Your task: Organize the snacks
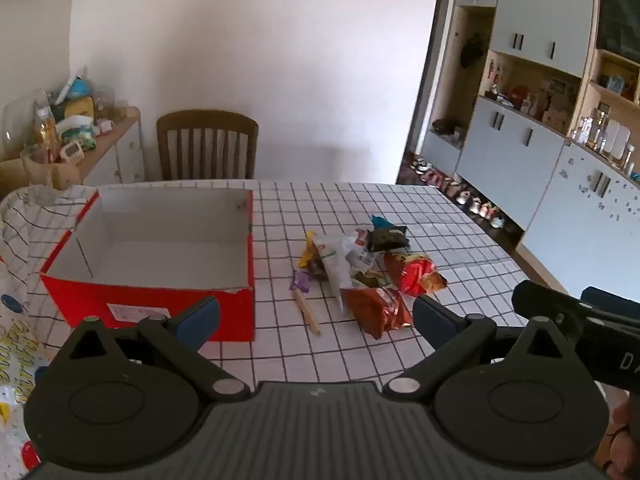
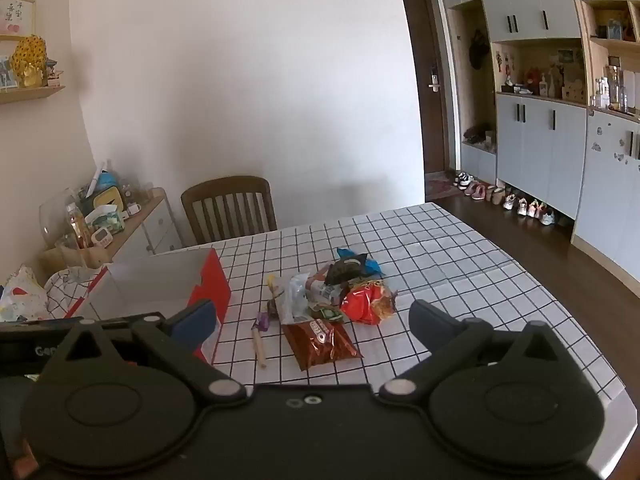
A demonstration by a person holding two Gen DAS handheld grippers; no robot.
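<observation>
brown packet [image 2: 320, 342]: showing "OREO" in white letters
left hand-held gripper body [image 2: 24, 350]: showing "Gen", the rest hidden
right hand-held gripper body [image 1: 624, 360]: showing "DA", cut by the frame edge
wall picture [image 2: 12, 14]: bearing characters, too small to read
box label [image 1: 130, 312]: printing illegible

Black hand-held gripper [image 1: 316, 314] with blue finger pads [image 1: 198, 316]

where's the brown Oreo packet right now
In both wrist views the brown Oreo packet lies flat on the checked tablecloth, nearest the cameras in the snack pile, right of the red box.
</observation>
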